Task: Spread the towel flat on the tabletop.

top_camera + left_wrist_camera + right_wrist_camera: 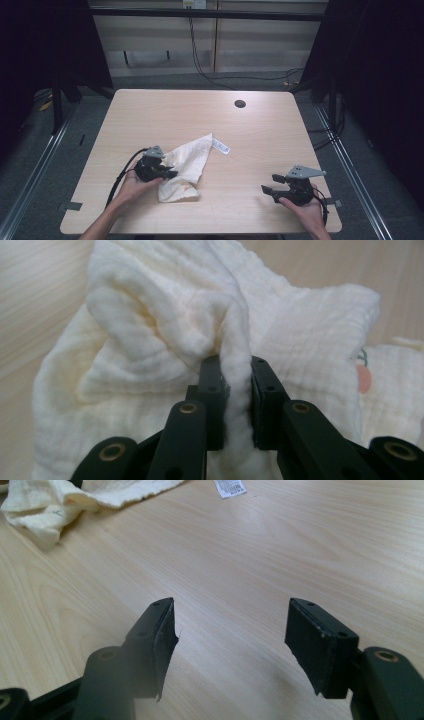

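Observation:
A cream-white cloth (186, 165) lies crumpled on the wooden table (250, 135), left of centre, with a white label (220, 146) at its far corner. My left gripper (170, 174) is at the cloth's left edge, shut on a raised fold of it. In the left gripper view that fold of cloth (239, 385) is pinched between the two black pads (212, 390), and a small orange print (364, 378) shows at the right. My right gripper (269, 185) rests near the table's front right, open, with bare wood between its fingertips (160, 635). The cloth (65, 500) sits far off in its view.
A round cable hole (240, 103) is in the table near its far edge. Cables (200, 55) hang behind the table against a pale wall. Dark curtains flank both sides, and metal rails (35, 165) run along the floor.

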Motion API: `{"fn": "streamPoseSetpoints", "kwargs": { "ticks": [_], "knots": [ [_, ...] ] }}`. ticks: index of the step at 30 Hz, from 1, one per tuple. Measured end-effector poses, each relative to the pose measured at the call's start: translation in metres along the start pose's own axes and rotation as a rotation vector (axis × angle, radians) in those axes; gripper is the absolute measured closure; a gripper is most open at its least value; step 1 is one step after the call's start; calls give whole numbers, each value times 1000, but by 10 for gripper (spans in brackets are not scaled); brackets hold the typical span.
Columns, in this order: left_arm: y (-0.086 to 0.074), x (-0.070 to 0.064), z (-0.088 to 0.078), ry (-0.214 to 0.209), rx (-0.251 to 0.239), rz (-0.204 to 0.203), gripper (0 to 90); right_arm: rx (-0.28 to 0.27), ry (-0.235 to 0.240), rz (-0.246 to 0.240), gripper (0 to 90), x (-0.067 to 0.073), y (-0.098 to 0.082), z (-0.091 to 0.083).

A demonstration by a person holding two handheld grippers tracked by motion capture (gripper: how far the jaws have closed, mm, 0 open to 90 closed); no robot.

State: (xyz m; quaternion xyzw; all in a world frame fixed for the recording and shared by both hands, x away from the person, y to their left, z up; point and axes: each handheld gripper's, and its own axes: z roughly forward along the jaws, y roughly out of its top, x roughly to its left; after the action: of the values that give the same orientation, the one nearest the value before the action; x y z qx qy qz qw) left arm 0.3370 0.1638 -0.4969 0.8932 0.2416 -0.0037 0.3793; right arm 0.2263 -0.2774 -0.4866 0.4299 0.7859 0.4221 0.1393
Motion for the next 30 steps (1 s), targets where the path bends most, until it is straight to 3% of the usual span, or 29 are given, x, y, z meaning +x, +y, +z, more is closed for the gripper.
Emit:
{"fn": "streamPoseSetpoints", "kwargs": {
  "ticks": [4,7,13,16,17,18,19,21,26,28,29,30],
  "knots": [
    [8,-24,12,-57,18,51,788,11,-2,-14,383,2,1,2],
    [12,-34,18,-94,34,86,787,14,3,-20,386,5,1,2],
    [9,-49,18,-156,58,107,783,16,9,-23,390,7,2,2],
    [5,-50,15,-146,48,95,728,17,9,-28,388,7,1,3],
    [4,-51,14,-117,44,94,685,18,10,-29,388,7,2,3],
    [4,-51,13,-130,31,84,657,17,9,-29,387,7,2,3],
    [5,-51,10,-100,33,95,629,17,8,-29,385,7,2,3],
    [7,-51,4,-121,-8,84,554,18,7,-29,383,7,1,3],
    [15,-59,-27,-83,-126,81,462,17,7,-27,377,6,1,3],
    [17,-68,-38,-112,-170,81,524,16,7,-26,376,7,1,2],
    [17,-77,-39,-157,-172,110,589,15,7,-25,375,7,1,2],
    [17,-77,-39,-157,-172,110,617,15,7,-25,375,7,1,2]
  ]
}}
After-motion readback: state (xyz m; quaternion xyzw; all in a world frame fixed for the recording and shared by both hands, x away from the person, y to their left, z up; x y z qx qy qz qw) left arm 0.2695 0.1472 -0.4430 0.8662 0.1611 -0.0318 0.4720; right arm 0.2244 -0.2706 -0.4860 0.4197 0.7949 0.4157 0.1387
